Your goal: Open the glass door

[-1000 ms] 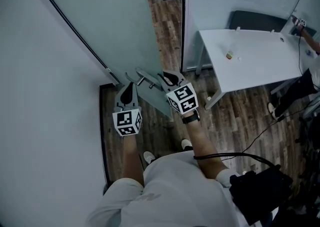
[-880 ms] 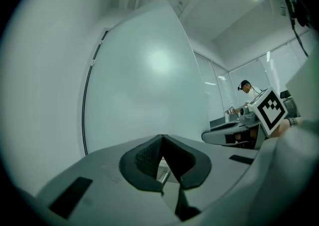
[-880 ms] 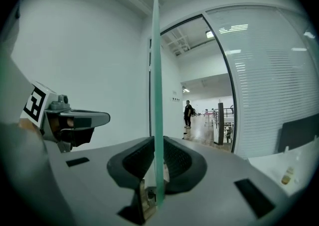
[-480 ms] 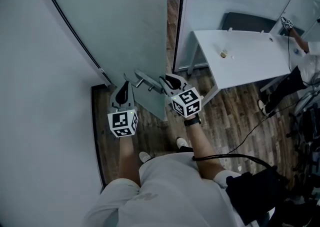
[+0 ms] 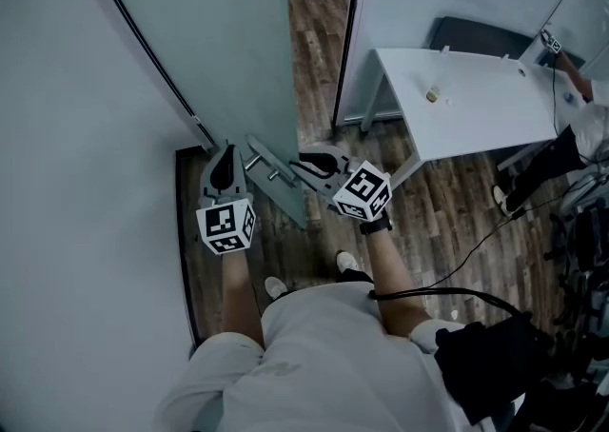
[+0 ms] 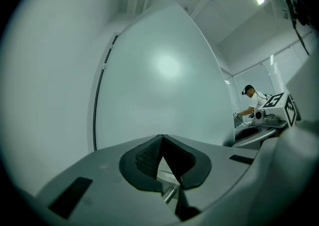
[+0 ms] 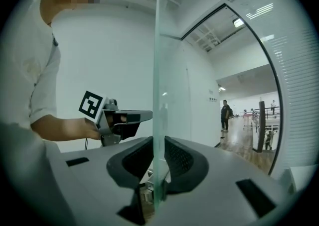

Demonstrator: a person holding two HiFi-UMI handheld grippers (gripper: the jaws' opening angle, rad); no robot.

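The frosted glass door (image 5: 209, 40) stands ajar on a wood floor, with a metal bar handle (image 5: 271, 171) low on it. My right gripper (image 5: 301, 165) is shut on the door's free edge. In the right gripper view that edge (image 7: 158, 70) runs upright between the two pads of the right gripper (image 7: 158, 143), which press on it. My left gripper (image 5: 225, 152) is shut on nothing and points at the door's face beside the handle. In the left gripper view the closed left gripper (image 6: 162, 138) faces the glass door (image 6: 164, 70). The left gripper (image 7: 142, 116) shows through the glass.
A white wall (image 5: 76, 183) runs close on the left. The dark door frame post (image 5: 350, 40) stands right of the gap. A white table (image 5: 476, 107) with a small object (image 5: 432, 94) and a black chair (image 5: 485, 35) stand at the right. Cables (image 5: 495, 240) cross the floor. Another person (image 5: 571, 149) is at the right edge.
The right gripper has swung to point more leftward across the picture, still on the door edge. The left gripper has moved up the picture. The gap beside the frame post is wider than half a second ago.
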